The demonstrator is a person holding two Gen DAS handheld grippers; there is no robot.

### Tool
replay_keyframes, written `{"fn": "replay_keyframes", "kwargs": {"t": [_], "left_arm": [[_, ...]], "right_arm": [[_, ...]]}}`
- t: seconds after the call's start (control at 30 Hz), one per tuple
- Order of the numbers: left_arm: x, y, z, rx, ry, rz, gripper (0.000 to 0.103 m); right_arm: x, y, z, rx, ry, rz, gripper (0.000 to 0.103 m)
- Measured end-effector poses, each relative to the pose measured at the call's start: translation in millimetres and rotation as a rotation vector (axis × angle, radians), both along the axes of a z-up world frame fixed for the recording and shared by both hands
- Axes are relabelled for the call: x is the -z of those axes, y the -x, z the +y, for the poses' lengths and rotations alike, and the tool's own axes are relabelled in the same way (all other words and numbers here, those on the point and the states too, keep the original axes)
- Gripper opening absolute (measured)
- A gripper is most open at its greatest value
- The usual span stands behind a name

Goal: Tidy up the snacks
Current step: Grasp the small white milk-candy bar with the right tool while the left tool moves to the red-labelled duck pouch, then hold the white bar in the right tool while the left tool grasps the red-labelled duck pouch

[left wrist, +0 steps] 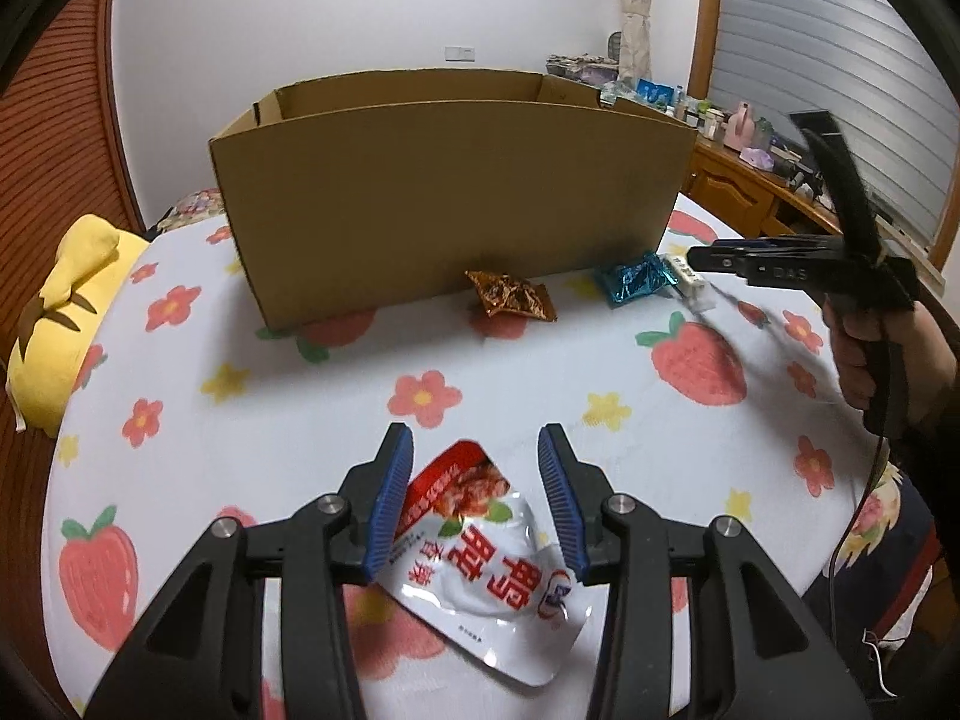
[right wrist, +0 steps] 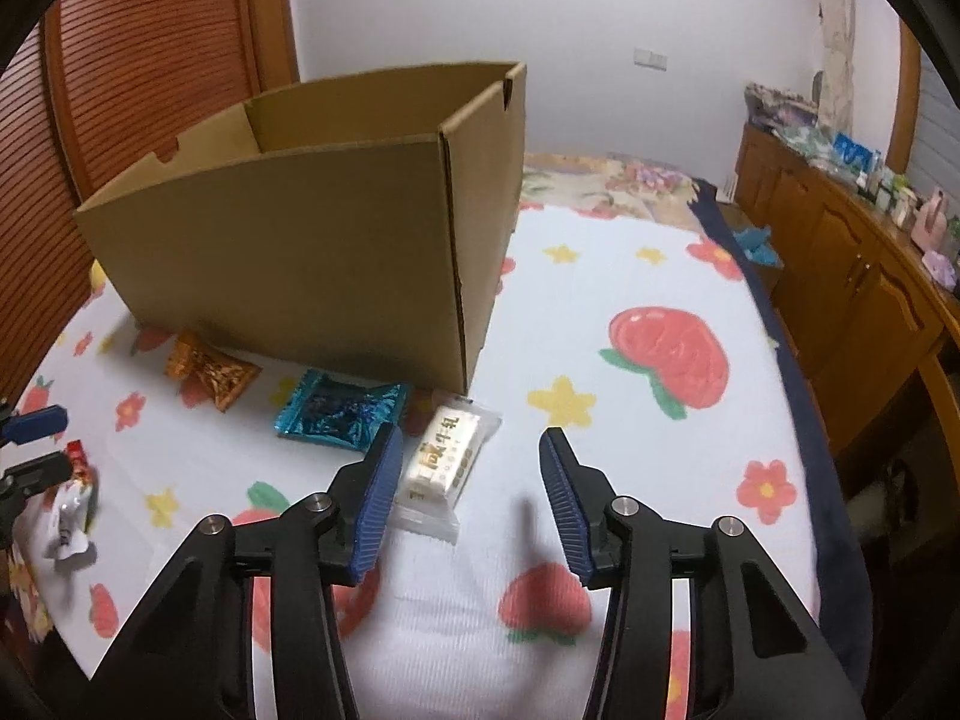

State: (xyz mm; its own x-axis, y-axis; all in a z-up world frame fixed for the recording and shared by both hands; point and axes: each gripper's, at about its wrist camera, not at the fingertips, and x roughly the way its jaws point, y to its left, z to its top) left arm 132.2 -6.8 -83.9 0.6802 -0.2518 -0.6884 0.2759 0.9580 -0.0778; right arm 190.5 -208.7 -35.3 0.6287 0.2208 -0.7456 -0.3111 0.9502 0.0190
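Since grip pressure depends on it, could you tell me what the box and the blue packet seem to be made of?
Box: plain brown corrugated cardboard, matte, with folded seams. Blue packet: probably metallised foil or plastic film, given its crinkled, shiny surface.

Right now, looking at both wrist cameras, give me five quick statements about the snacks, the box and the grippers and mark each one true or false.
1. The white and red pouch lies between the left gripper fingers. True.
2. The blue foil packet is inside the cardboard box. False: it lies on the cloth in front of the box.
3. The orange packet lies left of the blue one in the right wrist view. True.
4. The right gripper is clamped on the white candy bar. False: its fingers stand apart, the bar beside the left one.
5. The box is closed. False: its top is open.
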Motion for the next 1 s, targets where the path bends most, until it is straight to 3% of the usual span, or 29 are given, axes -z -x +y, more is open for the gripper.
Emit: {"fn": "replay_keyframes", "kwargs": {"t": [0.4, 0.47, 0.77, 1.0], "left_arm": [[6, 15, 12, -0.026, 0.026, 0.032, 0.047], [6, 17, 12, -0.031, 0.033, 0.035, 0.047], [13, 27, 18, -0.052, 0.044, 0.059, 0.048], [19, 23, 20, -0.056, 0.065, 0.07, 0.057]], "right_arm": [[19, -17, 5, -0.005, -0.007, 0.065, 0.043], [19, -17, 5, -0.006, -0.01, 0.061, 0.021], [19, -3, 0, -0.007, 0.002, 0.041, 0.02], [13, 24, -5, -0.014, -0.037, 0.013, 0.02]]}}
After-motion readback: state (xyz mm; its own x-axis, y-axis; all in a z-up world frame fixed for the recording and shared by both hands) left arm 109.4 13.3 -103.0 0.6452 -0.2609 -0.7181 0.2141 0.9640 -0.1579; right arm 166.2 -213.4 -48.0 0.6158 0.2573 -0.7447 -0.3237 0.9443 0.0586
